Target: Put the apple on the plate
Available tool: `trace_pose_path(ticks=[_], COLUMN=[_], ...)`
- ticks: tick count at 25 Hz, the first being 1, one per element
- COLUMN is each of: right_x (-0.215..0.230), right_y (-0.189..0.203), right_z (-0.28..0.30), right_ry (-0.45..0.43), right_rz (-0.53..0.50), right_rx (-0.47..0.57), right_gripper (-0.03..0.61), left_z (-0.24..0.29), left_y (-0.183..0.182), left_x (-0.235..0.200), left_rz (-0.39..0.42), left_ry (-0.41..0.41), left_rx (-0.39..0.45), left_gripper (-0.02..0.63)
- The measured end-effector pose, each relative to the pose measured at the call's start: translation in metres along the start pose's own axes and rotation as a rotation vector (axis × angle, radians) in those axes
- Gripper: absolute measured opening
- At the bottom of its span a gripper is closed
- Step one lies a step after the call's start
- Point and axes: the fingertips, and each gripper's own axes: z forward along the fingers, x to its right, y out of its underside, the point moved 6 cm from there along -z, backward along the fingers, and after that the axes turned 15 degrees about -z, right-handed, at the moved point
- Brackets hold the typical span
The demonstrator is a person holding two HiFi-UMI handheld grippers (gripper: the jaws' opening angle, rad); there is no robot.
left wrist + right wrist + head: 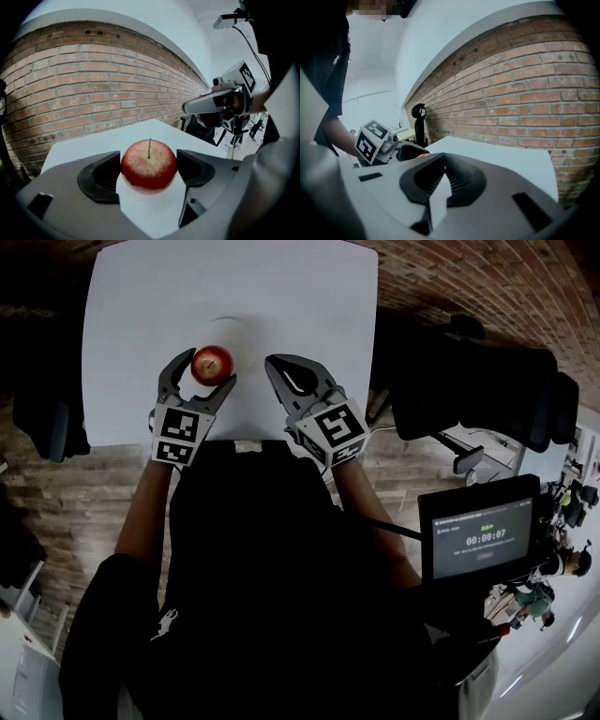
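A red apple (213, 363) with its stem up sits between the jaws of my left gripper (201, 374), which is shut on it, one dark pad against each side. In the left gripper view the apple (149, 163) hangs right over the glossy white plate (147, 211); I cannot tell whether it touches. The plate (246, 334) is pale against the white table (131, 306), near its front middle. My right gripper (275, 365) hovers just right of the plate, shut with nothing in it; its pads (436, 176) meet at the tips.
The white table ends at a brick-patterned floor (66, 502) on all sides. Dark office chairs (487, 381) stand to the right, and a monitor (480, 538) is at lower right. My right gripper (220, 101) shows at the right of the left gripper view.
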Motion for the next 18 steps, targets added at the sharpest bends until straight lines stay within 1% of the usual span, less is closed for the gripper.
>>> trace_pose_path(ticks=[5,12,18], right_x=[-0.004,-0.009,-0.004], right_y=[0.014,0.032,0.051], right_z=[0.007,0.027,0.048], right_ry=[0.008,0.022,0.009], right_rz=[0.002,0.044,0.014], right_rx=[-0.025,-0.051,-0.077], right_gripper=[0.005,0.005,0.005], left_z=[0.007,0.015,0.038], left_y=[0.009,0.025,0.035], left_x=[-0.006,-0.019,-0.024], left_rz=[0.001,-0.002,0.005], left_ry=[-0.002,-0.013,0.002], left_rx=[-0.015,-0.023,-0.055], left_gripper=[0.380,0.380,0.380])
